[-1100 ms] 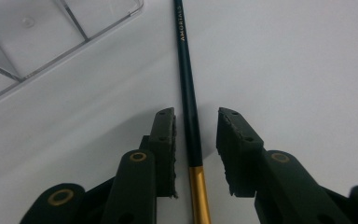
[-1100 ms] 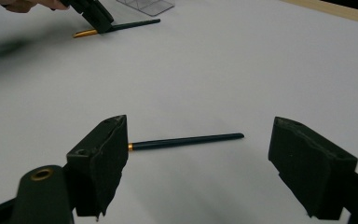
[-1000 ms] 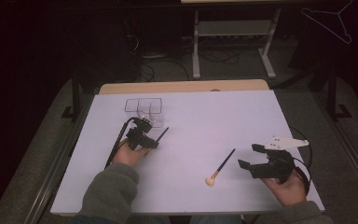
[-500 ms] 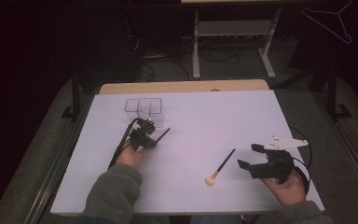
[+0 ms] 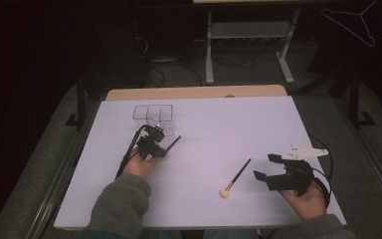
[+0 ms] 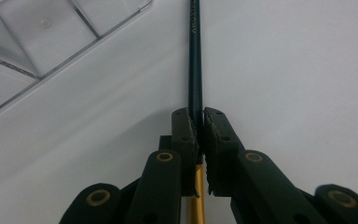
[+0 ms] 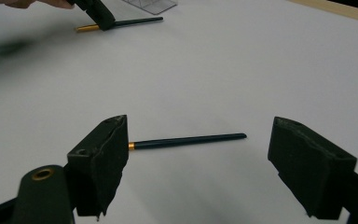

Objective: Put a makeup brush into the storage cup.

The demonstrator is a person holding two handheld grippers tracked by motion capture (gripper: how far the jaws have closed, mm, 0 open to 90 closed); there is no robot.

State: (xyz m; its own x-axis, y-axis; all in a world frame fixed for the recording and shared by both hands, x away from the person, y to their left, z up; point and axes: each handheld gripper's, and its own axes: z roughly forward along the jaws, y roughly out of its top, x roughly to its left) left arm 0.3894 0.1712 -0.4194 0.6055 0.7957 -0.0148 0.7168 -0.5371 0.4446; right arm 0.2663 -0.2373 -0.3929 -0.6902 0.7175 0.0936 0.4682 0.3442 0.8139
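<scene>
My left gripper point(image 5: 154, 144) point(image 6: 199, 116) is shut on the dark handle of a makeup brush point(image 6: 195, 56) point(image 5: 173, 143), with the gold ferrule showing just behind the pads. This brush lies low on the white table and points toward a clear compartment organizer point(image 5: 151, 113) point(image 6: 37, 42). A second brush point(image 5: 236, 177) point(image 7: 186, 140), with a pale tuft, lies on the sheet at centre right. My right gripper point(image 5: 263, 166) point(image 7: 205, 158) stands open just right of it, jaws wide, with nothing between them. The right gripper view also shows the left gripper point(image 7: 95, 14) far off.
The white sheet point(image 5: 229, 129) covers most of the table, and a wooden edge point(image 5: 194, 92) shows at the far side. On the dark floor beyond are a metal stand point(image 5: 248, 45) and cables. A wire hanger point(image 5: 350, 20) hangs at the top right.
</scene>
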